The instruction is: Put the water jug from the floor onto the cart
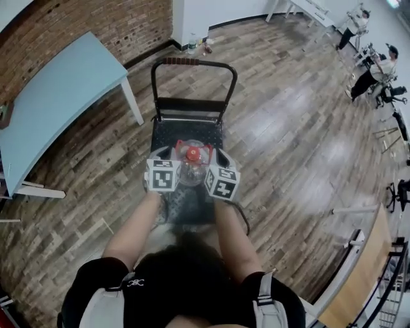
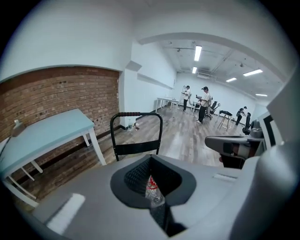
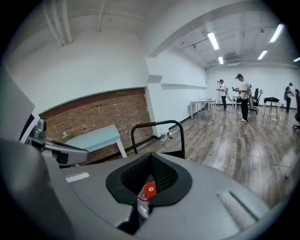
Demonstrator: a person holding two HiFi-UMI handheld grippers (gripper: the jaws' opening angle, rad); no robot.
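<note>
A clear water jug (image 1: 191,169) with a red cap (image 1: 193,154) and red handle hangs in the air over the near end of the black cart (image 1: 168,133). My left gripper (image 1: 170,157) is shut on the jug's left side, and my right gripper (image 1: 214,159) is shut on its right side. In the left gripper view, clear plastic and a bit of red show between the closed jaws of the left gripper (image 2: 153,188). The right gripper view has the red cap and handle pinched in the right gripper (image 3: 145,195). The cart's upright push handle (image 1: 192,62) stands at its far end.
A light-blue table (image 1: 51,102) stands left of the cart against a brick wall (image 1: 96,19). Small bottles (image 1: 200,45) sit on the wood floor by the far wall. People (image 1: 378,70) and chairs are at the far right. A wooden table edge (image 1: 359,269) lies at lower right.
</note>
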